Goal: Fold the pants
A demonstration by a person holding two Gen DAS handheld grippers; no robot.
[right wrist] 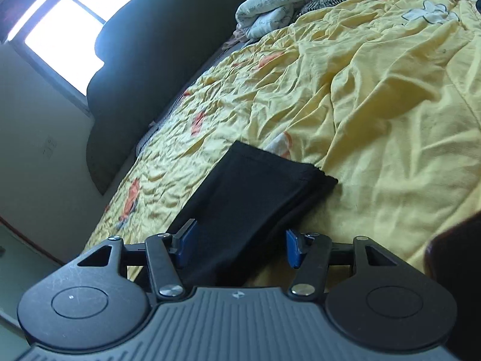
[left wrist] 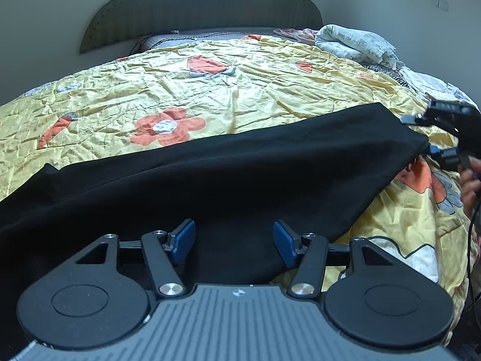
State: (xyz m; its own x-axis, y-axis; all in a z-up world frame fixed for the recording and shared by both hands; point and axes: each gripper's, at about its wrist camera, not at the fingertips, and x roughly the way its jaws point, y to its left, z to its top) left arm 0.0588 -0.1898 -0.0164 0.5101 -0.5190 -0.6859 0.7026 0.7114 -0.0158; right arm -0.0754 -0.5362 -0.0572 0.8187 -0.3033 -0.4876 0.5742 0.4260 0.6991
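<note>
Black pants [left wrist: 240, 162] lie in a long band across a yellow flowered quilt [left wrist: 240, 90] on a bed. My left gripper [left wrist: 234, 242] hovers low over the near part of the cloth. It is open, and its blue pads [left wrist: 184, 240] stand well apart with black fabric under the gap. At the far right of the left wrist view my right gripper [left wrist: 430, 136] is open around the pants' end corner. In the right wrist view the folded leg end [right wrist: 255, 192] runs back between the open right gripper [right wrist: 239, 247]. Its pads [right wrist: 293, 248] do not press the cloth.
A dark padded headboard [left wrist: 204, 6] stands at the bed's far end. Crumpled white printed bedding [left wrist: 354, 43] and a striped cloth lie at the back right. A hand [left wrist: 469, 183] and a cable show at the right edge. A bright window [right wrist: 60, 30] is behind the headboard.
</note>
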